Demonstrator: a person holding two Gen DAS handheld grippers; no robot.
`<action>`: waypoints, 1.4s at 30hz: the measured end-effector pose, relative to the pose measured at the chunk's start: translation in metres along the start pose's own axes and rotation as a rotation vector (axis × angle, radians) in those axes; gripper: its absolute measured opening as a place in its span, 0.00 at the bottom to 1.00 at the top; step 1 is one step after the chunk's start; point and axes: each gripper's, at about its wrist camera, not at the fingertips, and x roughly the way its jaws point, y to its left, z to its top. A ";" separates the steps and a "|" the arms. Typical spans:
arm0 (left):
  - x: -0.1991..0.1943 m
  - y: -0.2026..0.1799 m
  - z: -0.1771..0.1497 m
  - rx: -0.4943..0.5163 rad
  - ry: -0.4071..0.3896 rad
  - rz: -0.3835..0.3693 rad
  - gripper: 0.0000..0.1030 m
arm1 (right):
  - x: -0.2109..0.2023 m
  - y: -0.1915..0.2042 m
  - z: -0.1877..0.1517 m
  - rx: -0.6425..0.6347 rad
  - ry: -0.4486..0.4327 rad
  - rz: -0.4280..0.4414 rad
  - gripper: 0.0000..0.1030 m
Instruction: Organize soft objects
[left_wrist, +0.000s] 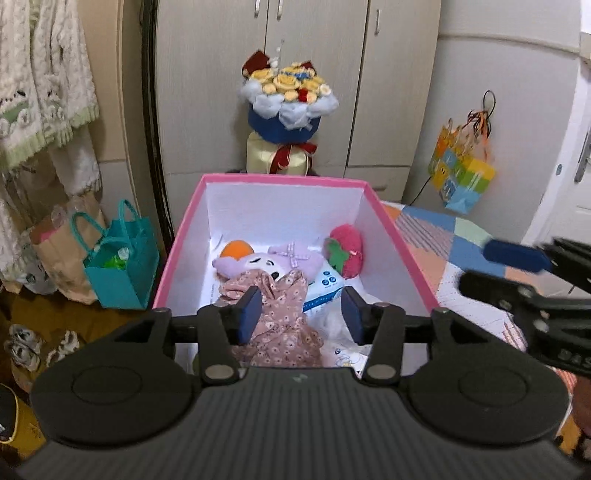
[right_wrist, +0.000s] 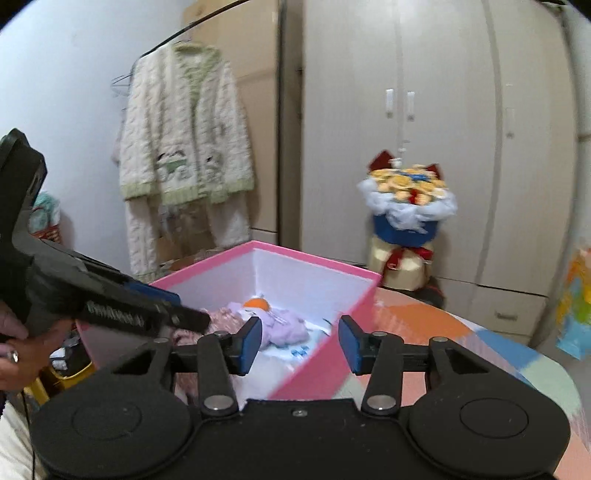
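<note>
A pink box (left_wrist: 388, 221) with white inner walls stands on a patchwork bedspread. Inside lie a purple plush doll (left_wrist: 266, 262), an orange plush (left_wrist: 238, 249), a red strawberry plush (left_wrist: 347, 254), a blue-and-white tissue pack (left_wrist: 325, 288) and a pink floral cloth (left_wrist: 280, 325). My left gripper (left_wrist: 301, 314) hangs open over the box's near end, the floral cloth lying loose below and between its pads. My right gripper (right_wrist: 301, 343) is open and holds nothing, over the box's (right_wrist: 332, 362) right wall. Each gripper shows in the other's view: right gripper (left_wrist: 487, 267), left gripper (right_wrist: 184, 306).
A flower bouquet (left_wrist: 288, 99) stands against the wardrobe behind the box. A teal bag (left_wrist: 122, 266), a paper bag and shoes (left_wrist: 26, 343) sit on the floor at left. A colourful gift bag (left_wrist: 461, 173) hangs at right. A cream cardigan (right_wrist: 184, 140) hangs at left. A hand (right_wrist: 22, 350) holds the left gripper.
</note>
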 end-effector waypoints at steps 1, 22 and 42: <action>-0.004 -0.001 0.000 0.006 -0.011 0.004 0.49 | -0.010 0.000 -0.002 0.010 0.005 -0.009 0.50; -0.070 -0.045 -0.025 0.006 -0.088 -0.052 0.66 | -0.071 -0.022 -0.019 0.220 0.034 -0.087 0.65; -0.102 -0.094 -0.031 -0.010 -0.036 0.124 1.00 | -0.136 -0.038 -0.016 0.235 0.101 -0.161 0.99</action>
